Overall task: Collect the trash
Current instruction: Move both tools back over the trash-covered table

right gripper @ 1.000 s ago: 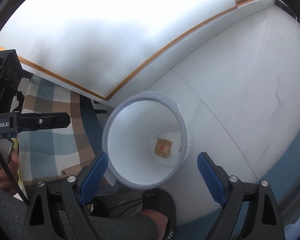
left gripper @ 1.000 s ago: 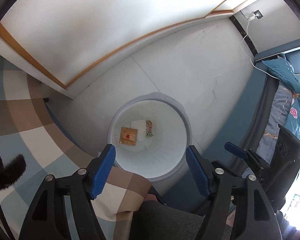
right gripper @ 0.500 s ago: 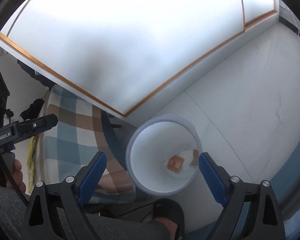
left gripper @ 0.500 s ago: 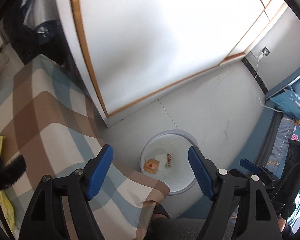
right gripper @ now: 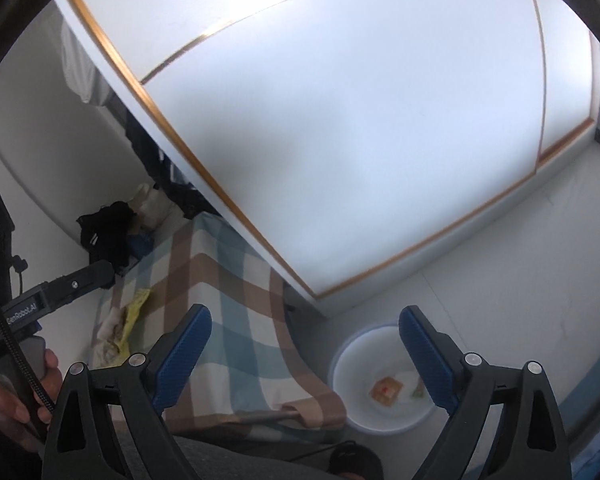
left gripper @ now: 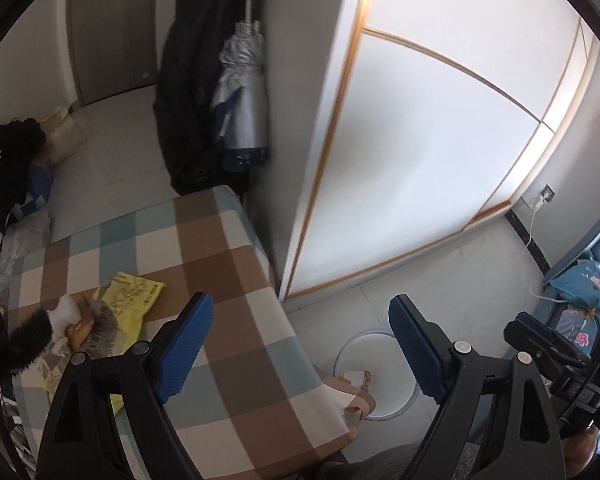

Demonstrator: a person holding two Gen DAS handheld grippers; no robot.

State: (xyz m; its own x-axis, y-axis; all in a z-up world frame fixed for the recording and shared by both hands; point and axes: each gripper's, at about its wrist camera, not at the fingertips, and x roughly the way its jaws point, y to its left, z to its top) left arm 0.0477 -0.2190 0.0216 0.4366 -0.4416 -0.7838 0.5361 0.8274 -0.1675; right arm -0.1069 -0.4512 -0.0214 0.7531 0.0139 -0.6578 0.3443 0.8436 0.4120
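A white wardrobe (left gripper: 420,152) with thin gold trim is seen filling the upper part of both views. Beside it, a table covered by a checked cloth (left gripper: 228,320) in brown, blue and white is shown. On the floor just past the table's near corner, a white bin (right gripper: 380,384) is placed; an orange wrapper (right gripper: 386,389) and a smaller scrap (right gripper: 417,391) are seen lying on its bottom. Dark coats (left gripper: 188,92) are hung at the wardrobe's end. On the cloth's far side, a yellow bag (left gripper: 134,296) is spread among crumpled paper and other litter (left gripper: 80,328). The left gripper (left gripper: 300,344) is held above the table edge, its blue-padded fingers (left gripper: 186,340) spread wide with nothing between them. The right gripper (right gripper: 304,356) is held likewise over cloth and bin, fingers wide apart and empty.
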